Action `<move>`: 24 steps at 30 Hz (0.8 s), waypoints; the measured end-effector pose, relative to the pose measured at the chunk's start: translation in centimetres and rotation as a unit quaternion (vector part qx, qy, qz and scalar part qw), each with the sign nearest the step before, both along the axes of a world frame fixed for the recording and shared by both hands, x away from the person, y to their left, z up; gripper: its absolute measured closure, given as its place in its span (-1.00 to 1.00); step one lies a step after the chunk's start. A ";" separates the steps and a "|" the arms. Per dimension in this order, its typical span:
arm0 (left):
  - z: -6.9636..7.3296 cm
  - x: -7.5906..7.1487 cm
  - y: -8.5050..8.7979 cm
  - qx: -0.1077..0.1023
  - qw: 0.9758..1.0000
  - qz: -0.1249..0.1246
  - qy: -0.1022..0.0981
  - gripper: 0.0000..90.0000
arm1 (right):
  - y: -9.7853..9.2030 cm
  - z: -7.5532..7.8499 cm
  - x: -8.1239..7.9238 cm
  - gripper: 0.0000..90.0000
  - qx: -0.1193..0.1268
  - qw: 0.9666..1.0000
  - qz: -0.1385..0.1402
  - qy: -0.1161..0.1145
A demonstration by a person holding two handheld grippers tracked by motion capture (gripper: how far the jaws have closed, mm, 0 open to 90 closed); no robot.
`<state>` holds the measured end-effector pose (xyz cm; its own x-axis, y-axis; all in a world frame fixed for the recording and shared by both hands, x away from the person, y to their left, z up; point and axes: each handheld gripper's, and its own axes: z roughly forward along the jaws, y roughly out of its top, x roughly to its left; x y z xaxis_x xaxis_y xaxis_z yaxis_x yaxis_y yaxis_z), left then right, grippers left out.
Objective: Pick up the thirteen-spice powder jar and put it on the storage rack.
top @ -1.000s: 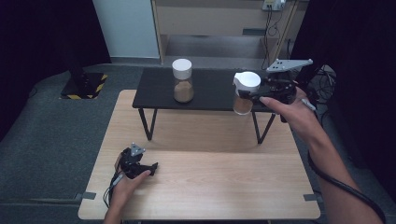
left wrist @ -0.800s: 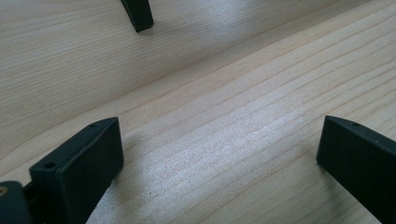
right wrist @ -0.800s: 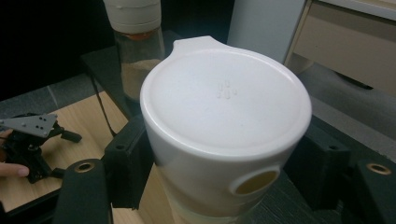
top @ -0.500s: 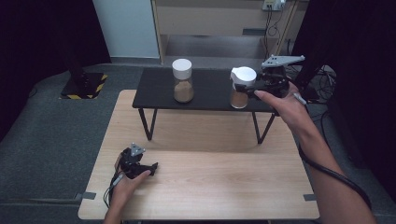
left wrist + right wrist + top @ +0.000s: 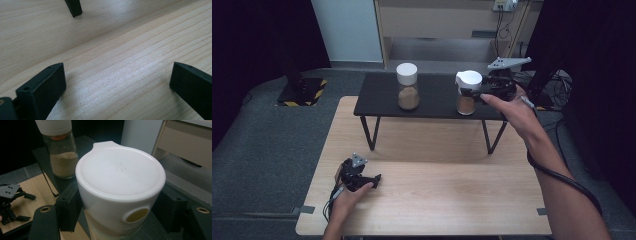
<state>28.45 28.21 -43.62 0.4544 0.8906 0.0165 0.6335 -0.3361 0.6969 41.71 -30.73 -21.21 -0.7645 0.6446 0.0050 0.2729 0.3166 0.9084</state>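
The glass jar (image 5: 467, 95) with the white cap is judged rigid, smooth and breakable, moderately weighted by the brown powder filling its lower part; it is best gripped just under the cap, where slipping is checked. It is seen at the right end of the black shelf (image 5: 432, 90), near its front edge. The right gripper (image 5: 474, 93) is pinched on the jar just below the cap; the left gripper (image 5: 371, 180) is rested on the wooden table (image 5: 437, 200) near its front left corner, jaws spread, nothing between them.
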 end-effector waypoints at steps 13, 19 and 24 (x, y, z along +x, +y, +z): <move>0.0 0.0 0.0 0.000 1.000 0.000 0.000 -1.00 | -0.5 -1.0 0.2 -0.33 0.021 1.000 -0.005 0.013; 0.0 0.0 0.0 0.000 1.000 0.000 0.000 -1.00 | -0.3 -0.8 0.1 -0.36 0.018 1.000 -0.005 0.012; 0.0 0.0 0.0 0.000 1.000 0.000 0.000 -1.00 | -0.1 -0.6 -0.1 -0.56 0.013 1.000 -0.005 0.007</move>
